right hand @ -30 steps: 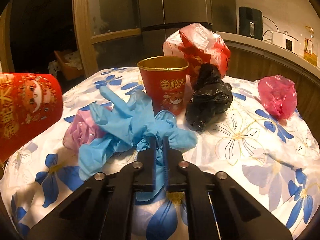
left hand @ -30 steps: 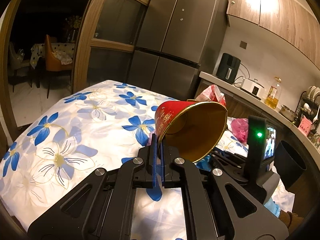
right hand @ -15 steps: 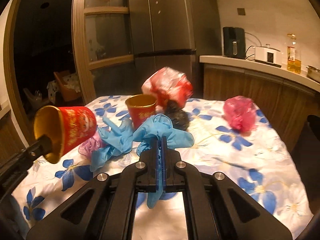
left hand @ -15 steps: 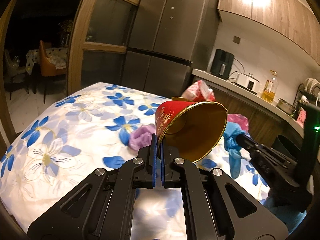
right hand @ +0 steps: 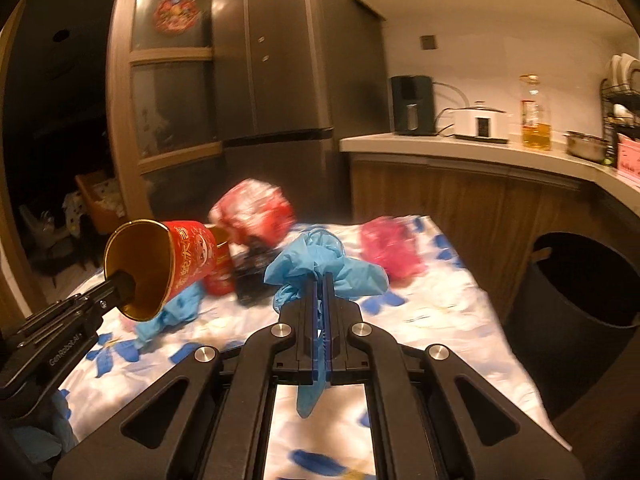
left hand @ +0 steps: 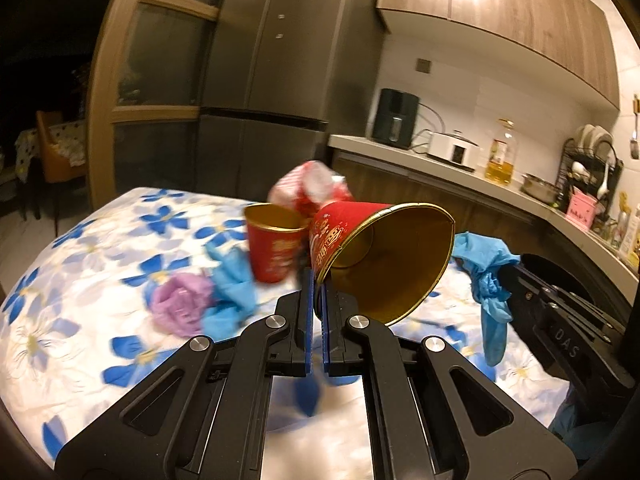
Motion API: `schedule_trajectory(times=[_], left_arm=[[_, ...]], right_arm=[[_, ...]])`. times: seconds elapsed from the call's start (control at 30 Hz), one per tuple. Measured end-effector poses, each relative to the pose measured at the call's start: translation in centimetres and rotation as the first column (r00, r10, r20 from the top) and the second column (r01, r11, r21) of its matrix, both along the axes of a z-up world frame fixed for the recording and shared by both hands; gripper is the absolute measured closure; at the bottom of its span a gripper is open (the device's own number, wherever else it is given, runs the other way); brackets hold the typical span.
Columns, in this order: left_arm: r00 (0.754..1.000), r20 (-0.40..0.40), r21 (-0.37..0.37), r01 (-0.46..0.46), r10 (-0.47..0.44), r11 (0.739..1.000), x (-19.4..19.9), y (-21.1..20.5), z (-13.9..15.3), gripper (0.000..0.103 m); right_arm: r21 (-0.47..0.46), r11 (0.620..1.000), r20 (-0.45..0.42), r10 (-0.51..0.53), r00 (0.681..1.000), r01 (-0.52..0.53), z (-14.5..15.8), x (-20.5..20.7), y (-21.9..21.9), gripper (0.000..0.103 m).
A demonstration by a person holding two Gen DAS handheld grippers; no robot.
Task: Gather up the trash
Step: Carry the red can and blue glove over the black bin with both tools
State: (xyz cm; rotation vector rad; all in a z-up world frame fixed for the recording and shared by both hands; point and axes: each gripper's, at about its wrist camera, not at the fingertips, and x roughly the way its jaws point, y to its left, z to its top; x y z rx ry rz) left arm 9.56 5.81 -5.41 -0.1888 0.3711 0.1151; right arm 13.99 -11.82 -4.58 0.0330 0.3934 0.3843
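My left gripper (left hand: pixel 316 280) is shut on the rim of a red paper cup (left hand: pixel 384 256) with a gold inside, held tipped above the table; the cup also shows in the right wrist view (right hand: pixel 160 264). My right gripper (right hand: pixel 322 284) is shut on a blue glove (right hand: pixel 320 264), lifted off the table; the glove also shows in the left wrist view (left hand: pixel 486 272). On the flowered tablecloth (left hand: pixel 80 280) lie a second red cup (left hand: pixel 272 248), another blue glove (left hand: pixel 232 296), a purple wad (left hand: pixel 180 308), a red-white bag (right hand: pixel 252 216), a black bag (right hand: pixel 250 276) and a pink bag (right hand: pixel 390 252).
A black bin (right hand: pixel 580 296) stands off the table's right edge, below the wooden counter (right hand: pixel 460 148) with appliances and an oil bottle. A fridge (right hand: pixel 288 80) and a glass-door cabinet (right hand: pixel 172 92) stand behind the table.
Both grippers have risen and pulled back from the table. The right one lifted the blue glove off the cloth and swung right, bringing the bin into view. The left still holds the cup.
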Motion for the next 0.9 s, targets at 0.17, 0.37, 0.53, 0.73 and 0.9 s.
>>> schedule_trajectory(times=[0.17,0.37,0.53,0.73,0.9], left_arm=[[0.998,0.008,0.031,0.069,-0.069,0.997,1.6,-3.4,0.7,0.101],[0.987,0.027,0.059,0.157,-0.159,0.986,3.8,-7.8,2.0,0.101],[0.971,0.031,0.087,0.233,-0.236,0.969,6.0,-11.7,2.4,0.101],[0.946,0.043,0.112,0.316,-0.322,0.942,8.0,-16.5,3.0,0.101],[0.923,0.054,0.135,0.372,-0.382,0.918,9.7,-20.5,3.3,0.101]], right_arm=[[0.012,0.997,0.030,-0.080,0.996,0.080,0.9,0.2,-3.7,0.100],[0.020,0.982,0.059,-0.189,0.980,0.189,1.8,0.8,-8.3,0.100],[0.022,0.963,0.078,-0.269,0.960,0.268,2.4,1.1,-11.9,0.100],[0.034,0.929,0.091,-0.369,0.925,0.368,2.7,1.4,-16.2,0.100],[0.047,0.899,0.101,-0.438,0.893,0.436,2.9,1.7,-19.5,0.100]])
